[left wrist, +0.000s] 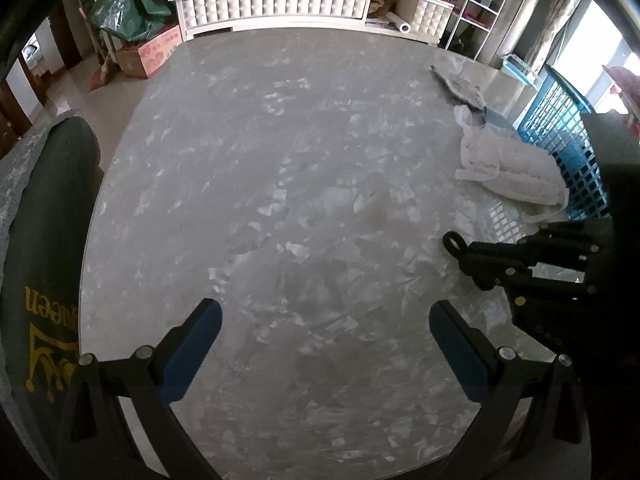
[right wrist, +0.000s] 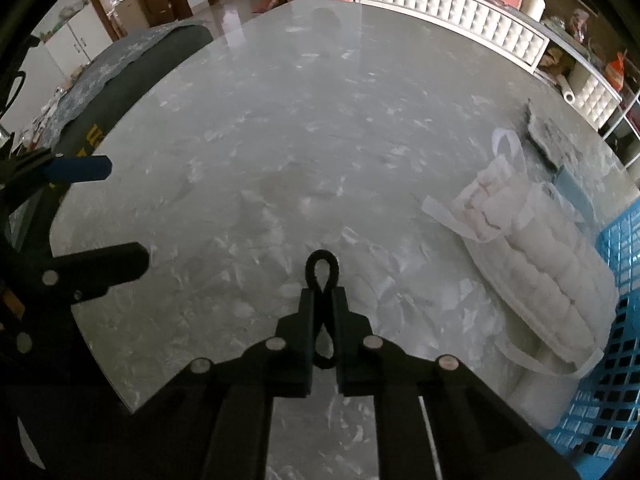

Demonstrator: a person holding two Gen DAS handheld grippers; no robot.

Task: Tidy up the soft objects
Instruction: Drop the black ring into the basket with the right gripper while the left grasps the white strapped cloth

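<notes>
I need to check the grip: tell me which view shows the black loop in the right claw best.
The right wrist view: the black loop sits centre frame, pinched between the shut right claw, one end poking past the tips. The left wrist view shows only that end, small, from the side.

Left wrist view: sits low behind the left hand-held gripper [left wrist: 325,336], facing forward across the marble worktop [left wrist: 280,184] toward a white tufted cabinet [left wrist: 276,6]. Right wrist view: sits behind the right hand-held gripper [right wrist: 323,300], close above the worktop, angled leftward toward the same cabinet. Both views share the worktop, the white padded item [left wrist: 508,168], the blue basket [right wrist: 616,308], and each other's hand-held gripper.
</notes>
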